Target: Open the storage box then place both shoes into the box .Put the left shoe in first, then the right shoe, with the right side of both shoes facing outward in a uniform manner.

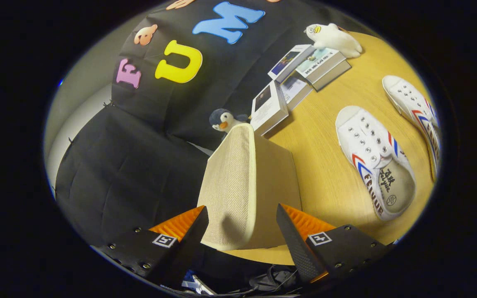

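Note:
A beige fabric storage box (244,174) stands on the wooden table (325,182), its woven face turned toward me and its lid down. My gripper (240,211) is open, and the box's near end sits between the two fingers, which flank it closely. I cannot tell whether either finger touches it. Two white canvas shoes with red and blue stripes lie on the table to the right of the box and beyond the right finger: the nearer shoe (373,161) and the farther shoe (416,107). Both point away from me.
Behind the box sits a small penguin plush (223,119). A white boxed book (268,108), a stack of books (304,68) and a white seal plush (334,39) line the table's back. Cables (271,279) hang below the table's near edge.

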Demonstrator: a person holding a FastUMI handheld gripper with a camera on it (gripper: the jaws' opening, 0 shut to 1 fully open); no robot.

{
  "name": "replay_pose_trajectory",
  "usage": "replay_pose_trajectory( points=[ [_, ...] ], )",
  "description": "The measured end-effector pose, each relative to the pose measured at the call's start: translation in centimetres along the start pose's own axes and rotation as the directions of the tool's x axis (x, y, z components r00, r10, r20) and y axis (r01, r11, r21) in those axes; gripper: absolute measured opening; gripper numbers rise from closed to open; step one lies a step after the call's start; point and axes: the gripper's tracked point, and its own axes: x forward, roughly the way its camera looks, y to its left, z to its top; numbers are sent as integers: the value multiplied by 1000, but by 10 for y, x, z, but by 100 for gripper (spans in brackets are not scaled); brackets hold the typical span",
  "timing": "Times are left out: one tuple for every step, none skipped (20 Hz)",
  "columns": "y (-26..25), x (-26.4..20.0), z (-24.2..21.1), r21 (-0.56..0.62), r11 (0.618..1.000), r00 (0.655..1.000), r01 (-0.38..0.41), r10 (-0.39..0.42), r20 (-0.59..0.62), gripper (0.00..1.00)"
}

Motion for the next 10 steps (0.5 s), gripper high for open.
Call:
replay_pose_trajectory(
  points=[
    [0, 2, -4, 11, 1000, 1000, -4, 4, -21, 99],
    [2, 3, -8, 18, 1000, 999, -12, 12, -38, 99],
    [1, 7, -11, 20, 1000, 999, -8, 9, -44, 99],
    [2, 7, -12, 25, 1000, 998, -9, 10, -57, 86],
    [4, 7, -16, 28, 999, 997, -15, 17, -77, 85],
    [4, 8, -16, 28, 1000, 997, -6, 8, -82, 84],
    [6, 9, -14, 40, 999, 996, -17, 21, -83, 75],
    [8, 8, -15, 52, 999, 996, -14, 19, -89, 48],
    [6, 8, -17, 41, 999, 994, -3, 8, -111, 43],
    [11, 1, -9, 44, 999, 995, -9, 13, -94, 36]
  ],
)
